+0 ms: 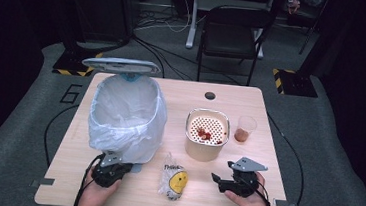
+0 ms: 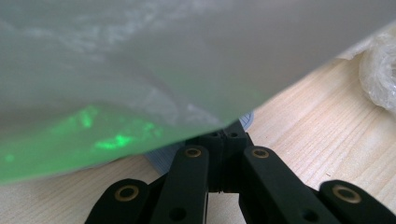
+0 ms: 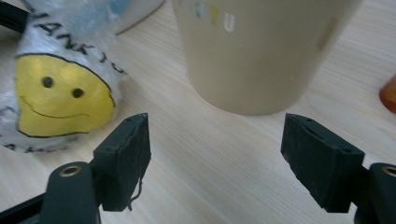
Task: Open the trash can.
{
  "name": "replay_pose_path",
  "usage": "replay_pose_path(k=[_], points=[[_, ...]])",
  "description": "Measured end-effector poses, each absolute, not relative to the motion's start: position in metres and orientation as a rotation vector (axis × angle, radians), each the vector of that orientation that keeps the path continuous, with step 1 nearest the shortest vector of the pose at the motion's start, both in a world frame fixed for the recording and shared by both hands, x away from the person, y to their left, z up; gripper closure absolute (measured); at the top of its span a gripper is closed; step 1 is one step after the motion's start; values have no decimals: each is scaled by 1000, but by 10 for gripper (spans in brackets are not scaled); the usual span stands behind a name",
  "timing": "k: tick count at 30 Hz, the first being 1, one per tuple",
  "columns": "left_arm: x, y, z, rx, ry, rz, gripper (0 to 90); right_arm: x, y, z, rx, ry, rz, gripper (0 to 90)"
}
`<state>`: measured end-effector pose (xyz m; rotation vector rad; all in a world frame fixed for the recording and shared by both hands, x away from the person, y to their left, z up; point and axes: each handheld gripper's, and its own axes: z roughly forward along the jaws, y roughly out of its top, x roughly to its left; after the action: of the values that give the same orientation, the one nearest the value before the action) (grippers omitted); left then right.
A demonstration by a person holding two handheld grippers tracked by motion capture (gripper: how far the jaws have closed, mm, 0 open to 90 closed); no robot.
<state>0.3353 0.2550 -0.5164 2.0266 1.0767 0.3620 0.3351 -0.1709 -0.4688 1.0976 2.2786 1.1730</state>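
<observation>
Crumpled clear plastic bag with a yellow smiley face lies on my light wooden table near its front edge, between my two hands; in the right tool view the same bag sits to the left, just beyond the left jaw and apart from it. My right tool is held above the table at the front right, pointing left toward the bag, with its black jaws spread wide and only bare wood between them; no pad touches anything. Straight ahead of those jaws stands the beige plastic tub, which the high view shows as a square-topped container with a perforated insert holding a few red bits, and just to its right is a small clear plastic cup with reddish contents. My left tool sits at the foot of the bin lined with a white translucent bag, its grey lid standing open at the back. In the left tool view the jaws are brought together, their tips tucked under the hanging liner against a grey part at the bin's base; I cannot tell whether they pinch it.
</observation>
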Motion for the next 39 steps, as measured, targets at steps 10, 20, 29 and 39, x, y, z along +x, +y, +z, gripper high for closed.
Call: replay_pose_path(k=[10, 20, 29, 39], points=[[335, 255, -518, 1984, 1111, 350, 900, 328, -147, -461, 1005, 2336, 1207, 209], [335, 255, -517, 1999, 1110, 344, 900, 325, -124, -458, 907, 2389, 1247, 184], [335, 254, -517, 1999, 1117, 345, 900, 332, -82, -464, 832, 2475, 1294, 194], [336, 255, -517, 2003, 1108, 340, 900, 343, -55, -489, 817, 2560, 1231, 217]])
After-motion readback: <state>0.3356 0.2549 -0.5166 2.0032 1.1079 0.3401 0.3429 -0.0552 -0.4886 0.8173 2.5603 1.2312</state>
